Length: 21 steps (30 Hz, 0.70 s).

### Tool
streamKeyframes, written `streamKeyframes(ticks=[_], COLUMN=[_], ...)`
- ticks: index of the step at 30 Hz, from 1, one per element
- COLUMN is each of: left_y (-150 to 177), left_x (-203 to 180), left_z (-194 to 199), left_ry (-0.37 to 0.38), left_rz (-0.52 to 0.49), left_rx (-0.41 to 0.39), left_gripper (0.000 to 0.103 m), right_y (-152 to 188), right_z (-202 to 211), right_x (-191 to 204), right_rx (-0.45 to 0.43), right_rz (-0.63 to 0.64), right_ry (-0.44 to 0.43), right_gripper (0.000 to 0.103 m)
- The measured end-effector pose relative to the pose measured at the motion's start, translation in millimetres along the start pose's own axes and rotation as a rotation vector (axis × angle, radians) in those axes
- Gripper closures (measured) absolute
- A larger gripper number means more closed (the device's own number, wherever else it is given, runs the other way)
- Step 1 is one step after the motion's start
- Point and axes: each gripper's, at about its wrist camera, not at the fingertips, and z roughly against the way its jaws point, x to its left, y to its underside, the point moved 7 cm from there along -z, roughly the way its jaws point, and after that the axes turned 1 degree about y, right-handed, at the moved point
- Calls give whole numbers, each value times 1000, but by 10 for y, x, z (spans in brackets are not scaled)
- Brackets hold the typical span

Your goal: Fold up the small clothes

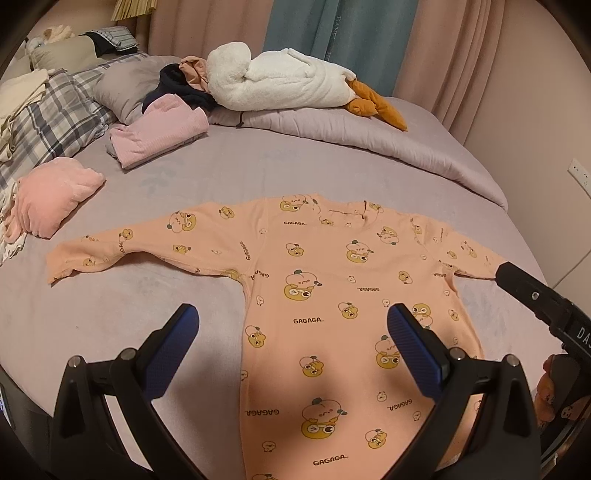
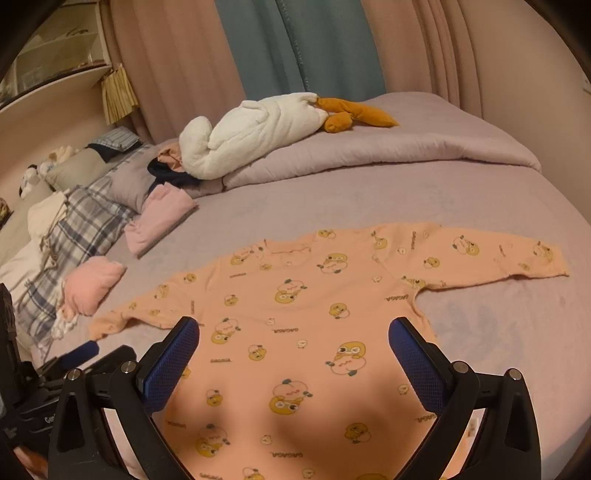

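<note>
Because it lay flat and limp on the bed (image 1: pixel 155 306), the peach long-sleeved top (image 1: pixel 332 295) looked light, thin and soft, a knit that would drape and sag from any single pinch and would likely drag a little on the fuzzy lilac cover. It was spread face-down or face-up (the frames did not settle which), body toward the cameras, both sleeves stretched out sideways, the neckline on the far side. The best holds seemed to be the edges: a sleeve cuff (image 1: pixel 61 266) or shoulder seam for the first fold, then the hem corners, each pinched through one layer only.

Above the lower body of the top, the left hand-held gripper (image 1: pixel 291 332) hung released, its blue pads wide apart and gripping nothing. Likewise the right hand-held gripper (image 2: pixel 293 343) stood spread over the garment's middle, empty.

Farther out, two folded pink garments (image 1: pixel 159 129) and (image 1: pixel 55 192) sat near the plaid pillow (image 1: pixel 55 110), well apart from the top. Beyond them a white plush goose (image 1: pixel 280 79) rested on the rolled quilt (image 1: pixel 369 136) before the curtains (image 1: pixel 306 26).
</note>
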Motion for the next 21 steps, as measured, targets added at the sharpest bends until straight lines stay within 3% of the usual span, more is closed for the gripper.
streamKeyframes(ticks=[21], left_y=[-87], left_x=[-91], left_z=[-101], left_ry=[-4], left_rz=[-6], left_rx=[8], left_gripper=[3], right_y=[-37], right_z=[52], right_x=[-302], right_rx=[-27], right_rz=[-55], right_ry=[37], right_gripper=[7])
